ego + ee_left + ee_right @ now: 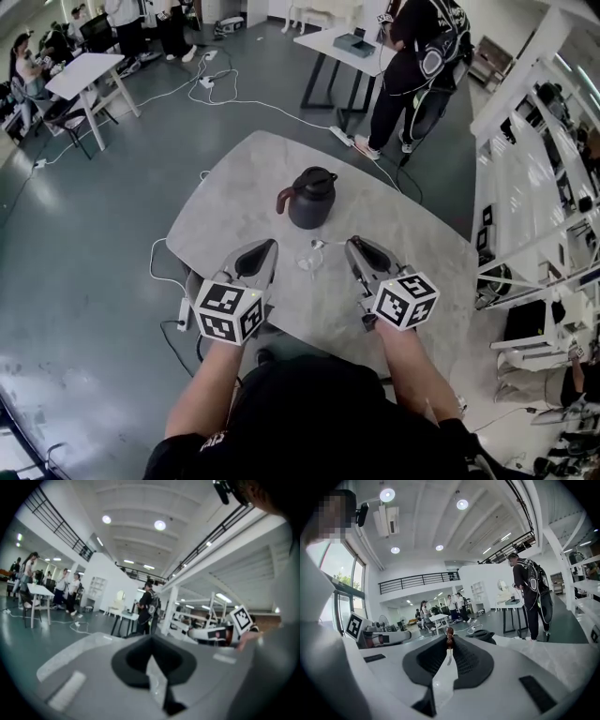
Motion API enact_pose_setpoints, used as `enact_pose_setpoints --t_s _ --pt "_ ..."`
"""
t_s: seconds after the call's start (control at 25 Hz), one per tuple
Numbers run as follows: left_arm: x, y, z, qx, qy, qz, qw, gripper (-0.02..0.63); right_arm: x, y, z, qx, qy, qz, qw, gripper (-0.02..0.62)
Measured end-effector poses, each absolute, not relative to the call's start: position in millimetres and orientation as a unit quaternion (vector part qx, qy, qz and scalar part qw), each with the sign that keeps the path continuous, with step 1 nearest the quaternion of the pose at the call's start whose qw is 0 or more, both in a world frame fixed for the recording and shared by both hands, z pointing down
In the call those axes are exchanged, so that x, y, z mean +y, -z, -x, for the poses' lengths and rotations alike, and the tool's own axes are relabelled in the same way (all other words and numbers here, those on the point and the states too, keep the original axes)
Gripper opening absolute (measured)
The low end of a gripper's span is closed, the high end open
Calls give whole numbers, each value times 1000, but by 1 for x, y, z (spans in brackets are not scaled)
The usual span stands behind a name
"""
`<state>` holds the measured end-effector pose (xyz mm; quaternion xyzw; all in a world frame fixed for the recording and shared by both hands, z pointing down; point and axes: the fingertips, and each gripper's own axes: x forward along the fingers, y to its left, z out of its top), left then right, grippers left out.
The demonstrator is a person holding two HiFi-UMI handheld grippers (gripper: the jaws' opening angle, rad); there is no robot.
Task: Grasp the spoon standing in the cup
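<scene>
On the grey marble table (234,202) stands a small clear glass cup (309,259), just in front of a black jug. My right gripper (352,244) is to the right of the cup and is shut on the spoon (449,645). The spoon's thin silver shaft stands between the jaw tips, and its brown end (449,633) sticks up above them. In the head view the spoon (320,245) shows as a small sliver at the cup's upper right rim. My left gripper (269,246) rests to the left of the cup, shut, with nothing in it.
A black jug (312,198) with a brown handle stands behind the cup at the table's middle. A white cable and power strip (183,312) hang off the table's left edge. A person in black (417,66) stands by a desk beyond the table. White shelving (534,197) runs along the right.
</scene>
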<state>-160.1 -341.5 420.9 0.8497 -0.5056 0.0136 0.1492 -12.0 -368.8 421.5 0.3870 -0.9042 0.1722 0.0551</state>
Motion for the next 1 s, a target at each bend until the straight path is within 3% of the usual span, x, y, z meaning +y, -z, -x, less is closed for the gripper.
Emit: enact_pose_setpoints --t_s 0.52,1.0 --pt "-356 -366 73 -490 -8 -865 109 8 -364 -343 -96 -916 -105 -386 -9 33" --pt "-364 -343 70 -506 -13 -858 80 8 -355 -322 -152 -910 -74 -403 -66 32"
